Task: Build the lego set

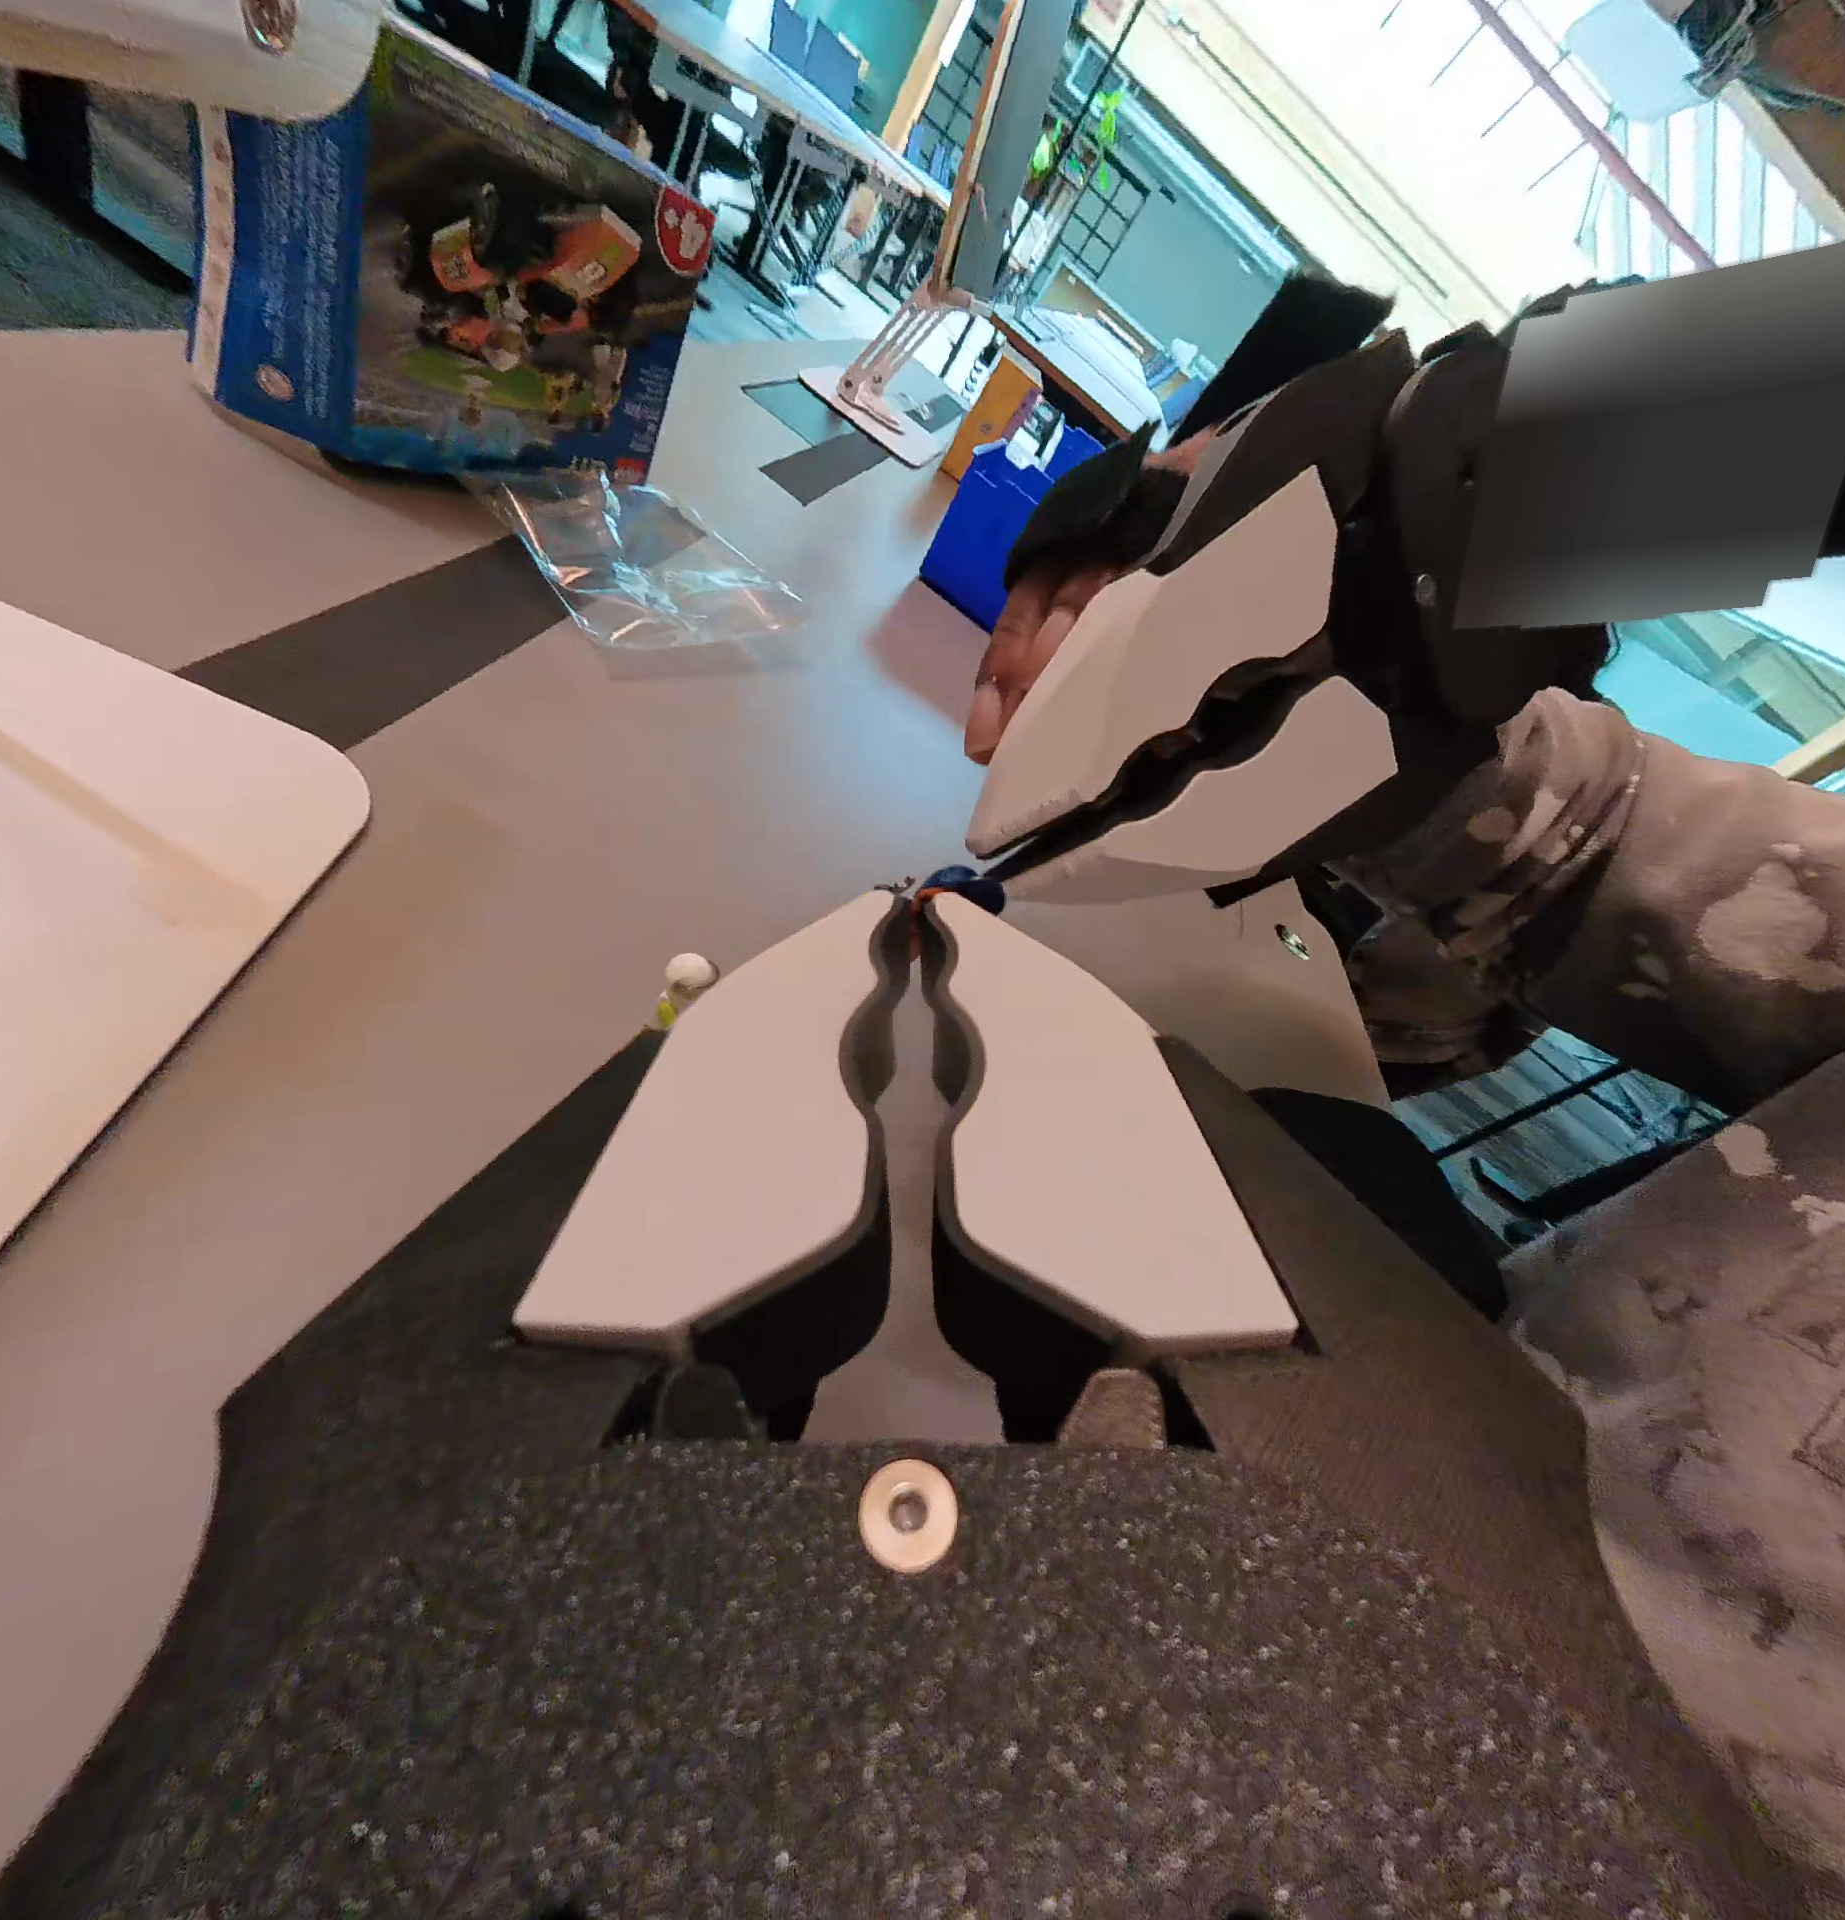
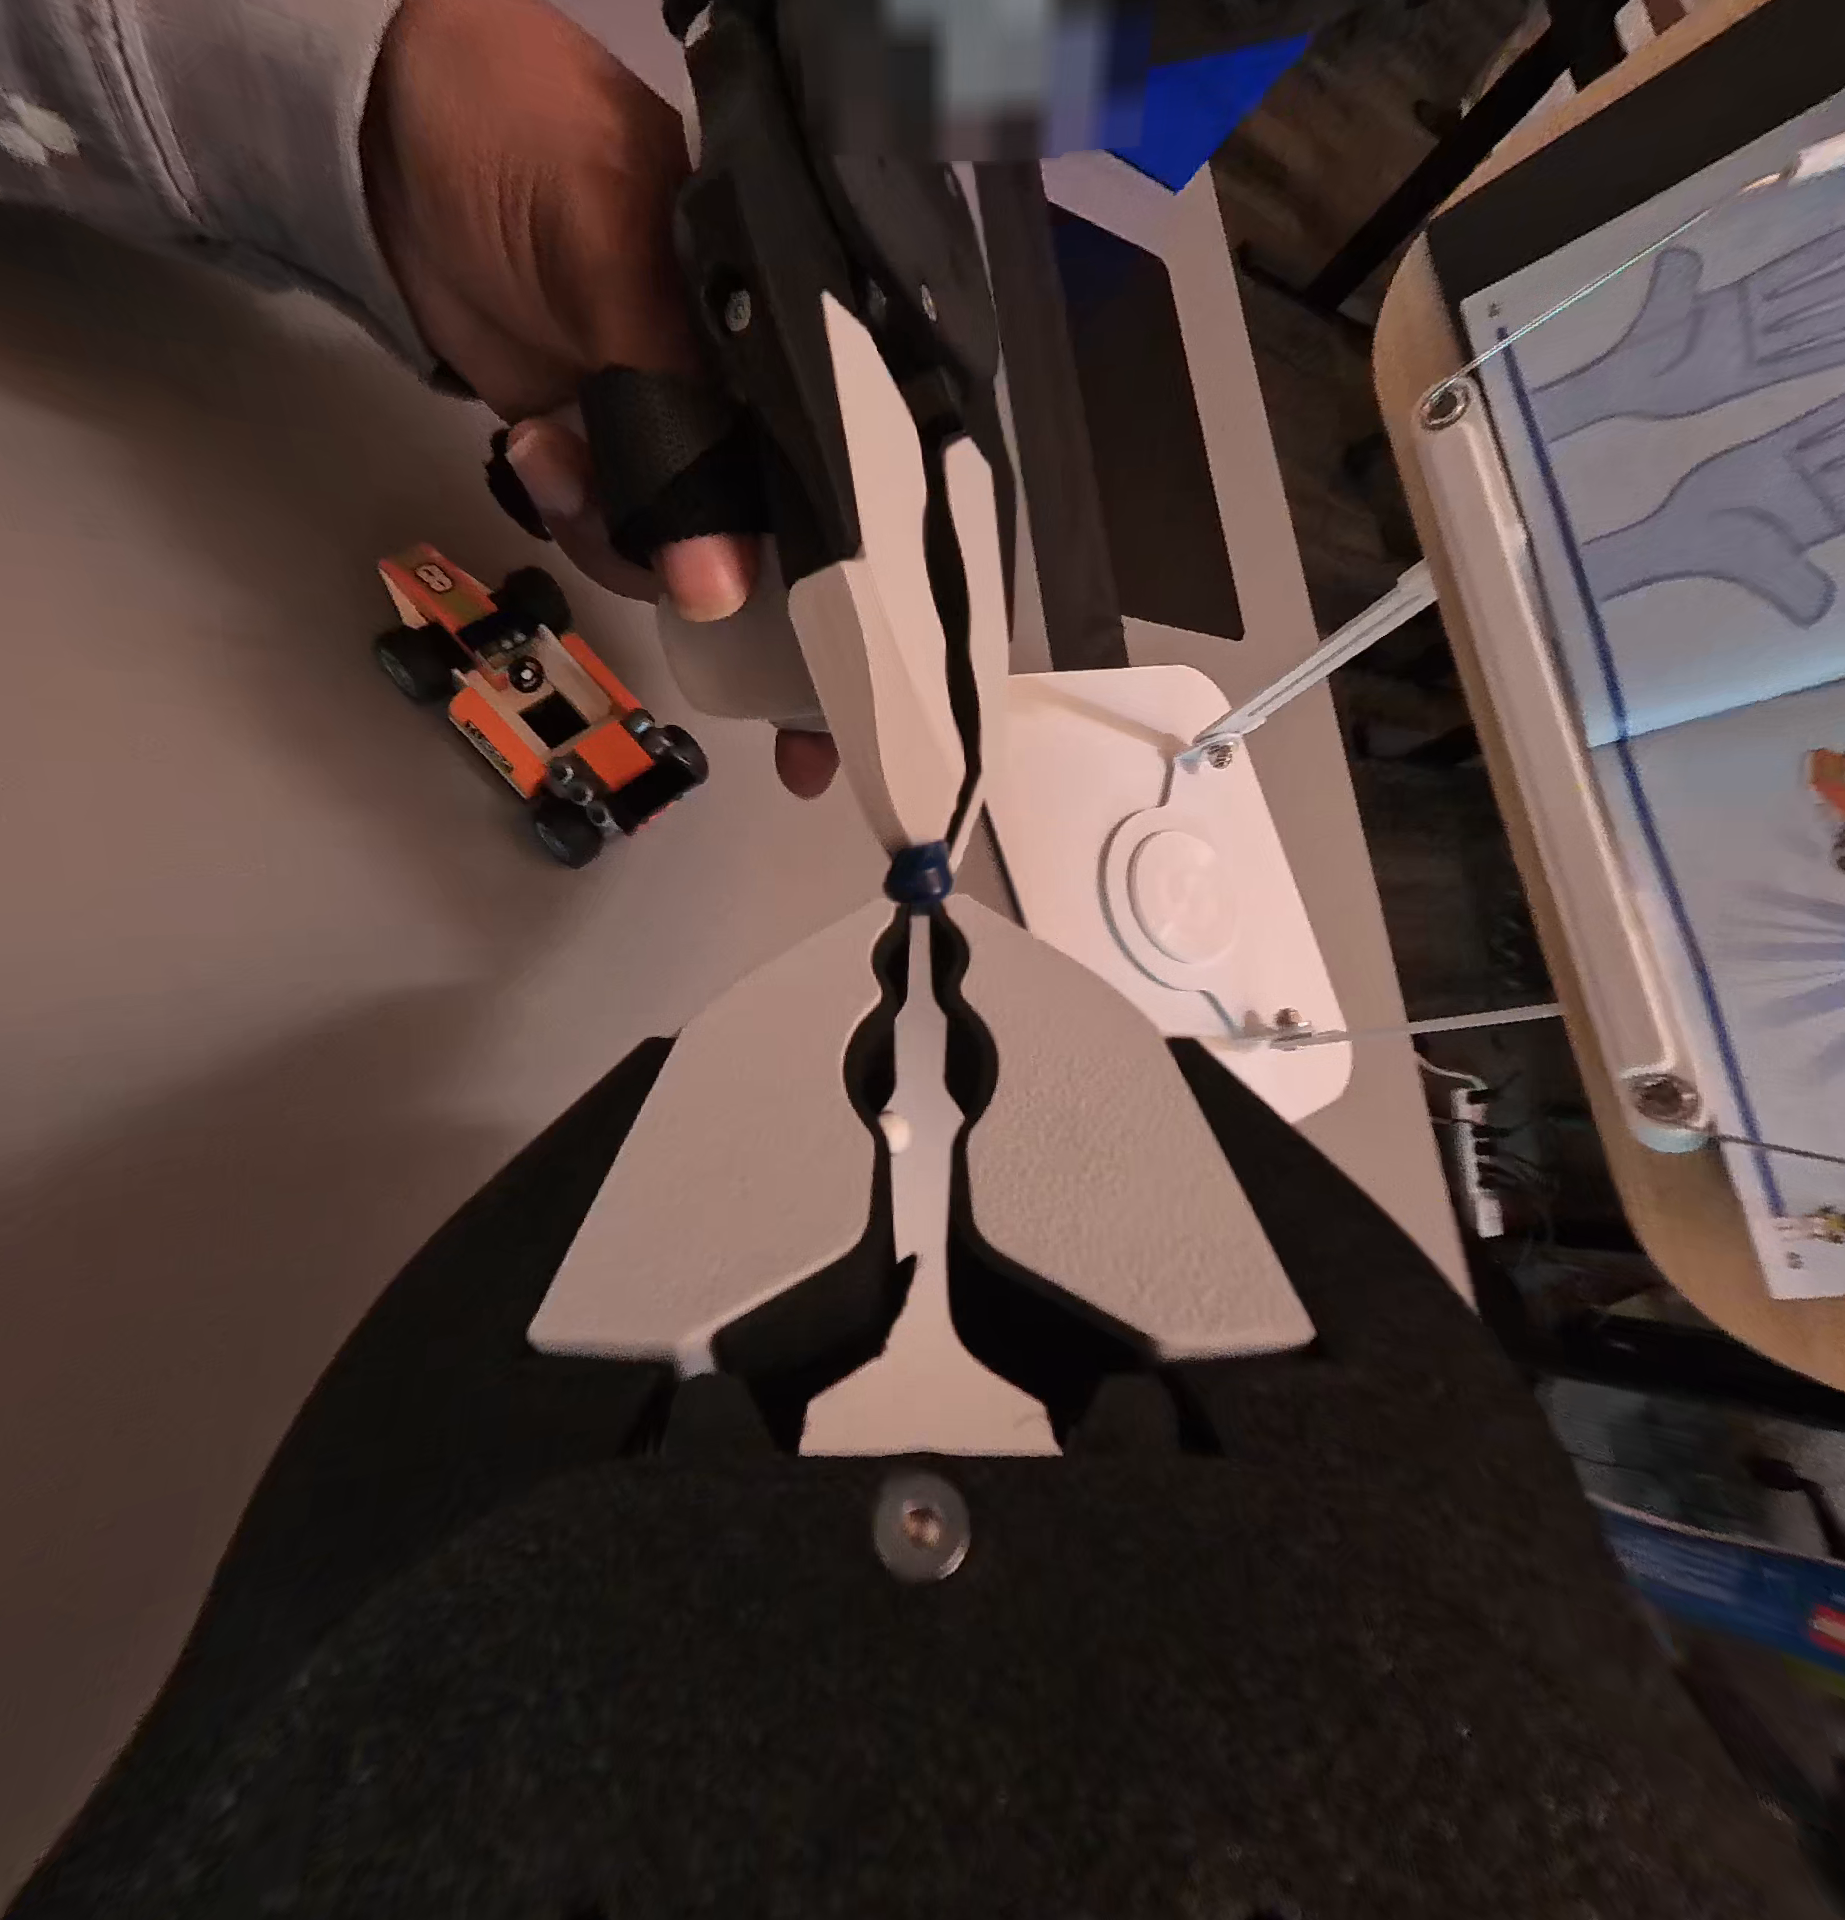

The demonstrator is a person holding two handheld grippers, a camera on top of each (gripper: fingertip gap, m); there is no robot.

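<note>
— Where do we stand?

— I've got both grippers tip to tip above the worktop. My left gripper is clenched on a small orange piece; my right gripper is pinched shut on a small dark blue piece. In the left wrist view the two pieces touch, or very nearly — I can't tell whether they're seated together.

— And the rest of the set?

— The orange race car sits on the worktop well to the side, looking mostly built. A little white and yellow piece stands just beside my left gripper. The box and an empty clear bag are farther back.

— What worries you?

— The pieces are tiny and held only at the very fingertips. If I push them together off-axis, one could twist in the grip and pop out — then it bounces off the worktop, maybe over the edge. Squeezing harder won't help; it could make the piece squirt sideways.

— Anything else?

— My tips hide the joint, so I may judge it seated when it isn't. And a downward swing of the left gripper could knock over that little white piece.
</note>
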